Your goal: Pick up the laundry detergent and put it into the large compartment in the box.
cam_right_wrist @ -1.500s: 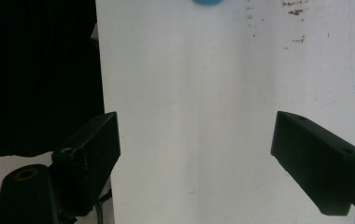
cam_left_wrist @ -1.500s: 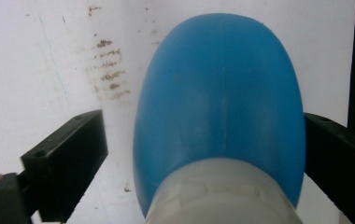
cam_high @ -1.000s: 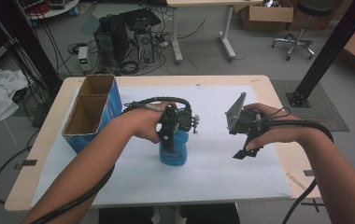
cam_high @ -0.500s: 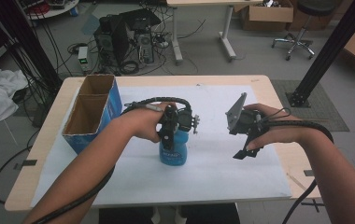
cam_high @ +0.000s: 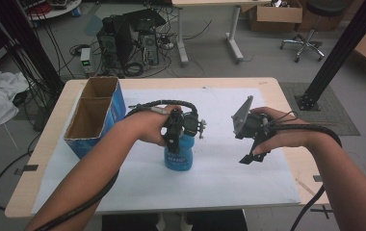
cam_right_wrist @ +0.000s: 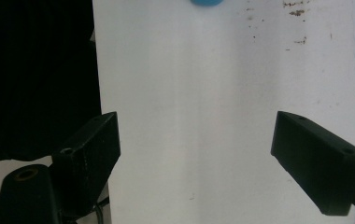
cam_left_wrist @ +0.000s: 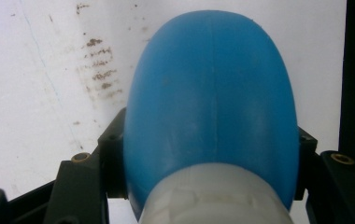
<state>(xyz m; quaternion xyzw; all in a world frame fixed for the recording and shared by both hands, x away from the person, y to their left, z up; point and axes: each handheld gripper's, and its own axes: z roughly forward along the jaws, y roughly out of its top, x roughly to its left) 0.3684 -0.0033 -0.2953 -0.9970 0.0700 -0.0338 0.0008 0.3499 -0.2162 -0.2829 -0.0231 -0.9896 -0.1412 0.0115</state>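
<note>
1. Bottle [cam_high: 179, 155], blue plastic with a pale cap, stands upright near the middle of a white sheet [cam_high: 219, 178] spread over a wooden table [cam_high: 41, 159]; the left gripper [cam_high: 177, 137] comes down over its top and hides the neck and cap in the high view.
2. In the left gripper view the bottle's rounded blue body [cam_left_wrist: 213, 107] bulges up between the two black jaws, which press against its sides low in the picture; the whitish cap is cut off by the bottom edge, so its top cannot be made out.
3. A label with light lettering wraps the lower part of the bottle in the high view, too small to read.
4. The right gripper [cam_high: 254, 153], well apart from the bottle on the right side of the sheet, hangs just above the paper with its jaws spread wide and nothing between them, as the right gripper view [cam_right_wrist: 194, 154] shows.
5. At the top edge of that view a sliver of the blue bottle [cam_right_wrist: 206, 2] is cropped off; a dark area to the left cannot be identified.
6. Brown smudges [cam_left_wrist: 98, 70] mark the sheet beside the bottle.
7. An open blue cardboard box [cam_high: 94, 115] with two compartments sits at the table's left end, well apart from the bottle; its inside is shadowed.
</note>
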